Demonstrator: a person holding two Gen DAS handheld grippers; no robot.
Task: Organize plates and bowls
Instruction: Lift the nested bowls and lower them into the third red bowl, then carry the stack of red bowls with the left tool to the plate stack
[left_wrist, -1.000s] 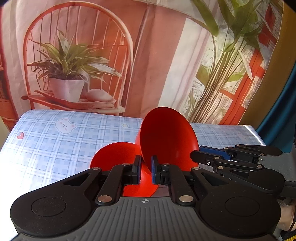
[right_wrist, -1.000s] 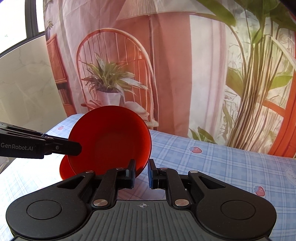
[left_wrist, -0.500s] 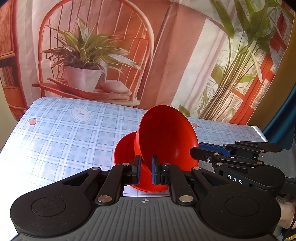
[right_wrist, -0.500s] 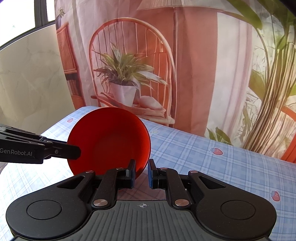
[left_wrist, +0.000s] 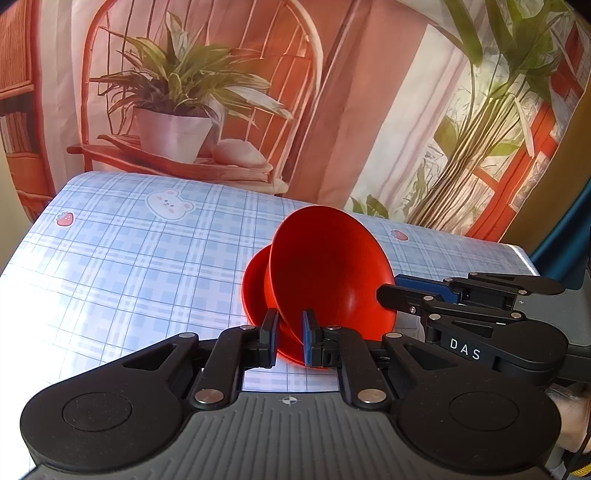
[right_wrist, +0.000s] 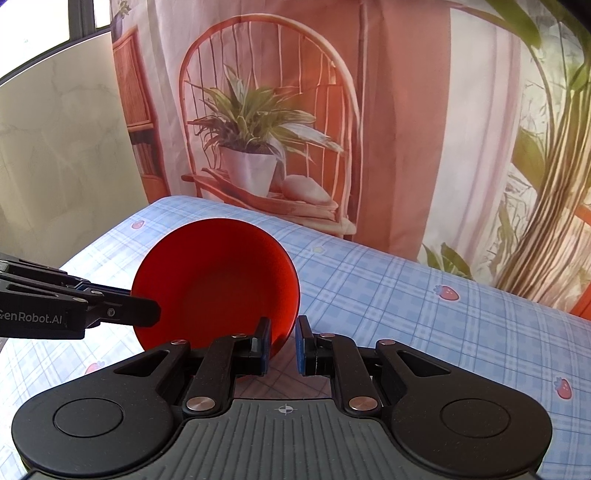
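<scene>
Gripping tilted red bowl (left_wrist: 328, 273), both jaws pinching rim, second bowl (left_wrist: 255, 291) mostly hidden

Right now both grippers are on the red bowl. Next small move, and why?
Probably lower it a little. The bowl is tipped on edge between the left gripper and right gripper, just over a red plate on the table.

blue plaid tablecloth (left_wrist: 155, 258) with bear and strawberry prints over the table, red plate (left_wrist: 255, 291) on it
</scene>
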